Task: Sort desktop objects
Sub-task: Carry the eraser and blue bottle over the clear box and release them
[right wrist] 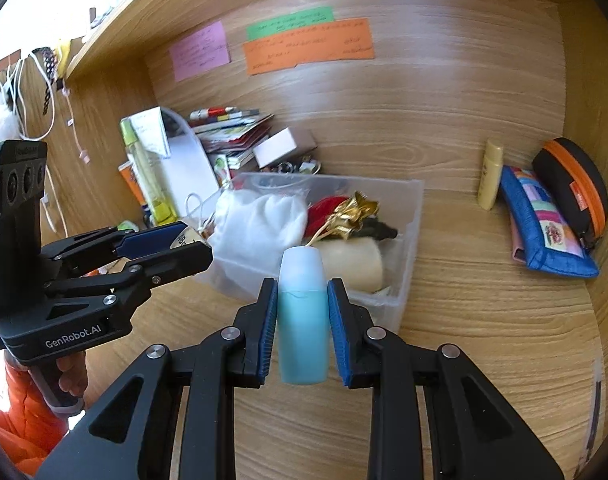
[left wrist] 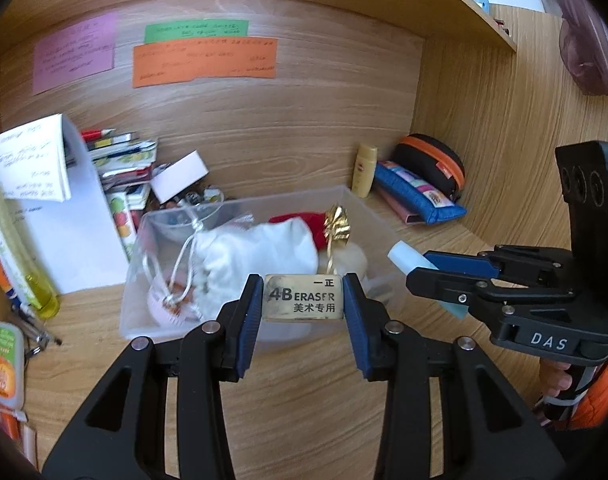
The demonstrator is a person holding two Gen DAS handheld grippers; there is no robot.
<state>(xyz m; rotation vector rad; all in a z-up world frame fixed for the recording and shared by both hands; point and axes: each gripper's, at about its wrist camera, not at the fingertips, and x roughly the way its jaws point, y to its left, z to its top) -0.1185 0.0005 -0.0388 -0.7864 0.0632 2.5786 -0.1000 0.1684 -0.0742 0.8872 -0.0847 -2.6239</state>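
Gripping an eraser (left wrist: pixel 303 297) left, a blue bottle (right wrist: pixel 303 322) right.

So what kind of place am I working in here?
Most likely a study desk in a home or dorm: a wooden desk set in a wood-panelled nook under a shelf, handwritten sticky notes on the back panel, and a stack of books beside a pencil case.

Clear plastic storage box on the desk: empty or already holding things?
Holding things. The clear plastic storage box has no lid on and contains a white drawstring pouch, a gold foil flower and a cream roll.
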